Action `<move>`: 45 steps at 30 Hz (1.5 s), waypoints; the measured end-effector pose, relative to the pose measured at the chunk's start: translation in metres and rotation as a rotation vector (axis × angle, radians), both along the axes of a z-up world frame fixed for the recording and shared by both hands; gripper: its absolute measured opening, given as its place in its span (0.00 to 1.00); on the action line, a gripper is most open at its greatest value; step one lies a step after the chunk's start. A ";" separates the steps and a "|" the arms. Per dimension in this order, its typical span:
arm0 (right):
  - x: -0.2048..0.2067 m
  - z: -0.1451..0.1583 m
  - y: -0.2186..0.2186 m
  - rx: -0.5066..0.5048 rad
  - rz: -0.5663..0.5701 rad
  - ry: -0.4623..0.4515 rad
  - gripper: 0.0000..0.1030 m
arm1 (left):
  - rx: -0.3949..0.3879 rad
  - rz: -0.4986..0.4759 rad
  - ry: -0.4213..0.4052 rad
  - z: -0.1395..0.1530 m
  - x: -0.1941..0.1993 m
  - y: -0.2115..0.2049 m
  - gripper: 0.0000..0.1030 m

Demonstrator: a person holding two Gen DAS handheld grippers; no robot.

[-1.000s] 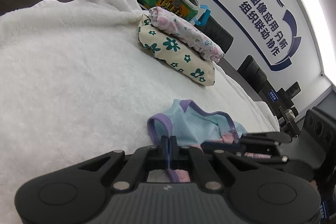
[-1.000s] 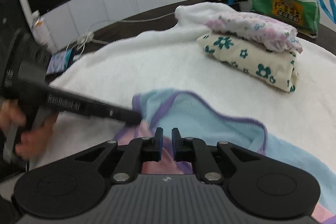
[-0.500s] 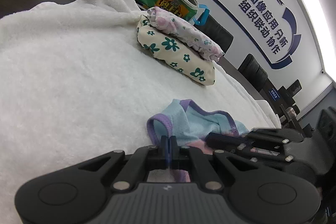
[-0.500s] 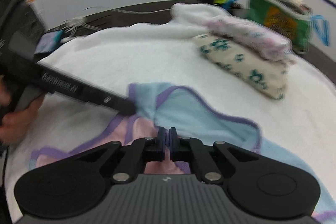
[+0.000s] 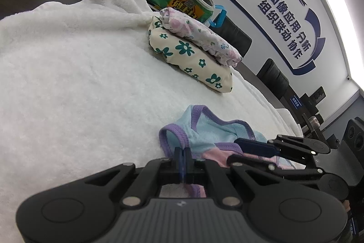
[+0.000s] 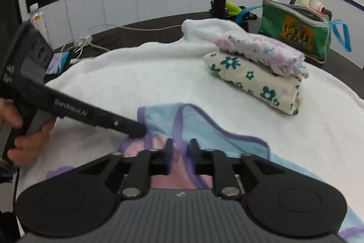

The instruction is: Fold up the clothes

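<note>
The left tongs [image 5: 182, 153] have their 2 fingers pressed together on the purple-trimmed edge of a light blue garment [image 5: 206, 137]; the cloth passes between the tips and its lower part is hidden under the tongs' black body. From the right wrist camera those same tongs [image 6: 140, 130] come in from the left side, their tip meeting the garment's [image 6: 204, 126] purple hem, with a hand [image 6: 21, 138] on the grip that is cut off at the frame edge.

The right tongs [image 6: 180, 147] stand spread, a clear gap between the 2 fingers, and a fold of purple trim and pink cloth lies in that gap; whether the fingers touch it is hard to make out because of blur. In the left wrist camera the right tongs [image 5: 248, 153] lie just right of the left ones, over the garment's pink part.

The garment sits bunched on a white fleece blanket [image 5: 79, 74], directly ahead of and under both pairs of tongs. Farther ahead, well apart from the tongs, is a stack of 2 folded clothes [image 6: 261, 65]: a pink floral piece on a cream one with green flowers. Beyond that stands a green zipped bag [image 6: 295, 33], its contents not identifiable, and a cable [image 6: 95, 38] on the dark table [image 6: 136, 31].
</note>
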State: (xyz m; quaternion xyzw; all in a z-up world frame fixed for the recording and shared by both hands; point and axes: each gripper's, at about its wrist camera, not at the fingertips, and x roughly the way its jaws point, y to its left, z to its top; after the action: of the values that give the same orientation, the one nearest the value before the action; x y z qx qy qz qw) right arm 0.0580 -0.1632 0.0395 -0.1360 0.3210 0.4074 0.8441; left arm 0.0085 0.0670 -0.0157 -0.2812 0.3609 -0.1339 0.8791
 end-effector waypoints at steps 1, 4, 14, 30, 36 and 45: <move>-0.001 -0.001 0.001 -0.004 0.006 -0.001 0.36 | 0.001 0.000 0.000 0.000 0.000 0.000 0.00; 0.005 -0.003 0.004 -0.010 0.022 0.019 0.36 | 0.003 0.001 0.002 0.001 -0.001 0.000 0.00; 0.020 -0.007 0.004 0.058 -0.075 -0.017 0.08 | -0.004 -0.020 -0.042 0.011 -0.017 0.003 0.00; -0.121 -0.009 -0.036 -0.038 0.114 -0.011 0.16 | 0.113 -0.348 -0.176 0.017 -0.094 -0.004 0.00; -0.149 -0.017 -0.045 -0.030 0.121 -0.044 0.01 | 0.143 -0.285 -0.194 0.033 -0.104 0.007 0.00; -0.157 -0.010 -0.056 -0.080 0.189 -0.058 0.04 | 0.136 -0.331 -0.162 0.015 -0.112 -0.013 0.25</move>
State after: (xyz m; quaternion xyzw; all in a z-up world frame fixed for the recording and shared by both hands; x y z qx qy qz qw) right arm -0.0995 -0.2192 0.0298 -0.2110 0.2984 0.4680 0.8047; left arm -0.1037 0.0545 -0.0010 -0.1462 0.3387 -0.2743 0.8881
